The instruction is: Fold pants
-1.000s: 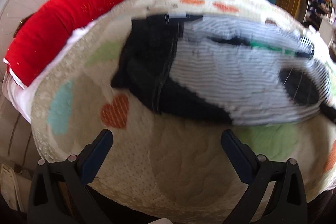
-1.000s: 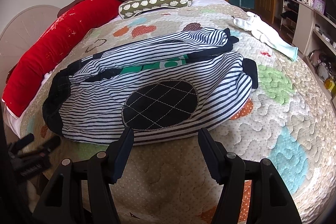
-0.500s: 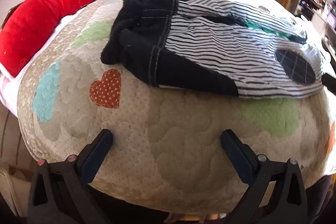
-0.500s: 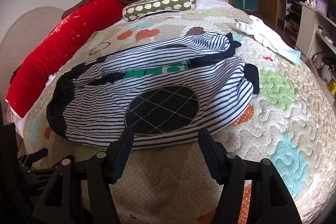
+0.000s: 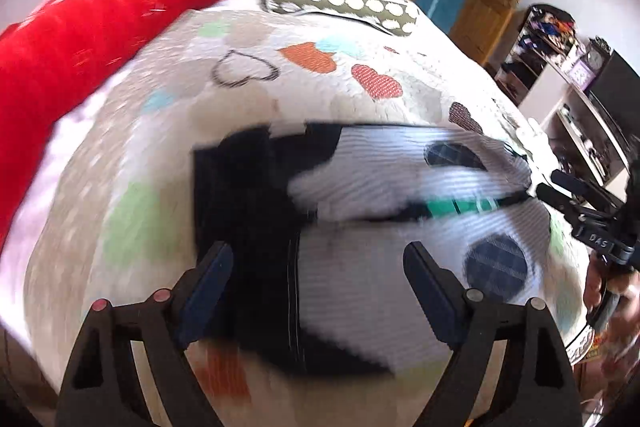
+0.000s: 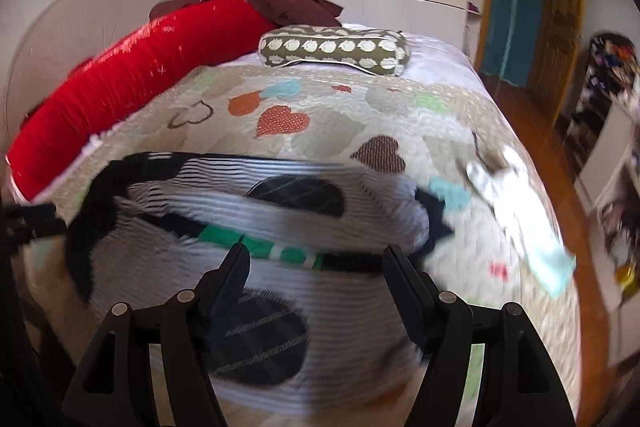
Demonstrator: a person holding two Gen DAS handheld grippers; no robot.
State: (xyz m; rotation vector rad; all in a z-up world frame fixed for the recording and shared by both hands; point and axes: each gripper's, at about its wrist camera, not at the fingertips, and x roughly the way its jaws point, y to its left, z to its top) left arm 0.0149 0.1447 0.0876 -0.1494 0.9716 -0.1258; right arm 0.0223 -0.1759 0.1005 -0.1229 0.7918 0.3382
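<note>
Striped navy-and-white pants (image 5: 384,267) with a black waistband, dark round knee patches and a green strip lie flat on the quilted bed; they also show in the right wrist view (image 6: 248,227). My left gripper (image 5: 318,271) is open, above the black waistband end. My right gripper (image 6: 316,273) is open, above the near leg beside its knee patch (image 6: 256,331). The right gripper shows at the right edge of the left wrist view (image 5: 576,203). Both views are motion-blurred.
A long red bolster (image 6: 132,75) lies along the far left of the heart-patterned quilt (image 6: 320,115). A spotted olive pillow (image 6: 332,49) is at the back. A white and pale-blue garment (image 6: 516,211) lies at the right. Shelves (image 5: 560,87) stand right of the bed.
Both grippers have moved forward from the bed's near edge to above the pants. They stay open. The pants have not moved.
</note>
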